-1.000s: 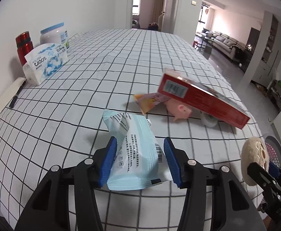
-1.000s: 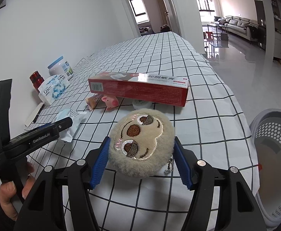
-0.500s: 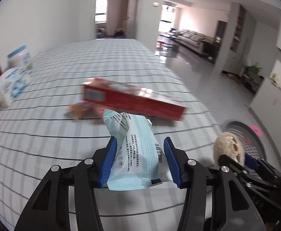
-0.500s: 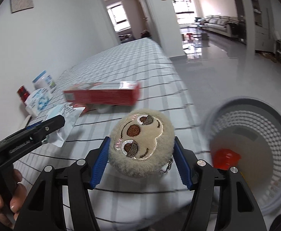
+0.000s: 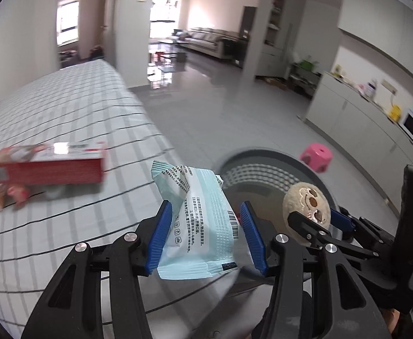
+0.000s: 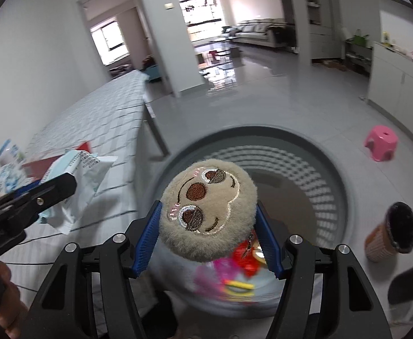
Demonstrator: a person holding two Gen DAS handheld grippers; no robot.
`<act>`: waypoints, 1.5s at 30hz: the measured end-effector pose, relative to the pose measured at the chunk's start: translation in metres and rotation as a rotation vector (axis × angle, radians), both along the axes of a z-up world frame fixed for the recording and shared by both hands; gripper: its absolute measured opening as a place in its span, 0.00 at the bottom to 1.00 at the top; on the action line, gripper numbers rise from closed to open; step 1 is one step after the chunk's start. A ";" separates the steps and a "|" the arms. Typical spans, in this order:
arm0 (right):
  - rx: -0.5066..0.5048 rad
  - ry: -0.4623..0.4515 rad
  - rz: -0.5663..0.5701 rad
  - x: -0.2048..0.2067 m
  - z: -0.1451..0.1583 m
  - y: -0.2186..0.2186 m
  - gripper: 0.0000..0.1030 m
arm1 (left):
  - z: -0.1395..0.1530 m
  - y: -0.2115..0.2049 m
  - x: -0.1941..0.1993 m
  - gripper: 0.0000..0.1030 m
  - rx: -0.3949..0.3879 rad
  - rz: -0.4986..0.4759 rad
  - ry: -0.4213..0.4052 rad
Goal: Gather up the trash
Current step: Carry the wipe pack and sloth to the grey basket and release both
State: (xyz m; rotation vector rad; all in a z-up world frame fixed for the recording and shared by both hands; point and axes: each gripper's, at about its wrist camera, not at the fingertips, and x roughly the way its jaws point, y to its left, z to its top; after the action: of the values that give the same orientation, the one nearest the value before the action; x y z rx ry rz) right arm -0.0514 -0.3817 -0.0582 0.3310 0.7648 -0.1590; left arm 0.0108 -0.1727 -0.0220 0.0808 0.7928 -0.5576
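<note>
My left gripper (image 5: 205, 236) is shut on a light blue wrapper (image 5: 203, 226) and holds it in the air at the table's right edge, beside the grey basket (image 5: 265, 159). The wrapper also shows in the right wrist view (image 6: 76, 180). My right gripper (image 6: 207, 236) is shut on a round beige plush toy (image 6: 207, 209) and holds it over the open grey basket (image 6: 313, 152), which has colourful trash at its bottom. The plush also shows in the left wrist view (image 5: 306, 202).
A red box (image 5: 48, 166) and small pink items (image 5: 10, 193) lie on the checked tablecloth (image 5: 65, 113). A pink stool (image 6: 380, 142) and a brown cup (image 6: 390, 233) stand on the floor near the basket. Counters line the right wall.
Both grippers have swung right, off the table toward the basket, carrying the wrapper and the plush. The basket now lies directly under the plush.
</note>
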 end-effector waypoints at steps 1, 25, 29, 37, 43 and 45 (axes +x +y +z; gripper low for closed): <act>0.008 0.008 -0.015 -0.002 -0.003 -0.007 0.60 | -0.003 -0.009 0.000 0.48 0.003 -0.022 0.007; 0.056 0.088 -0.089 0.010 -0.036 -0.064 0.60 | -0.048 -0.084 0.033 0.50 0.097 -0.104 0.110; 0.055 0.075 -0.094 0.010 -0.033 -0.067 0.67 | -0.045 -0.083 0.036 0.62 0.096 -0.089 0.105; 0.051 0.055 -0.102 0.006 -0.028 -0.069 0.69 | -0.040 -0.079 0.034 0.69 0.091 -0.078 0.096; 0.059 0.053 -0.103 0.002 -0.028 -0.066 0.69 | -0.042 -0.073 0.033 0.70 0.093 -0.064 0.098; 0.059 0.047 -0.103 0.000 -0.027 -0.065 0.69 | -0.041 -0.071 0.032 0.70 0.092 -0.057 0.104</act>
State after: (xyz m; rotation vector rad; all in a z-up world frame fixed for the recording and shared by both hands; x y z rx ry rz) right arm -0.0512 -0.4471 -0.0848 0.4238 0.8002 -0.2421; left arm 0.0432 -0.2436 -0.0632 0.1608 0.9200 -0.5821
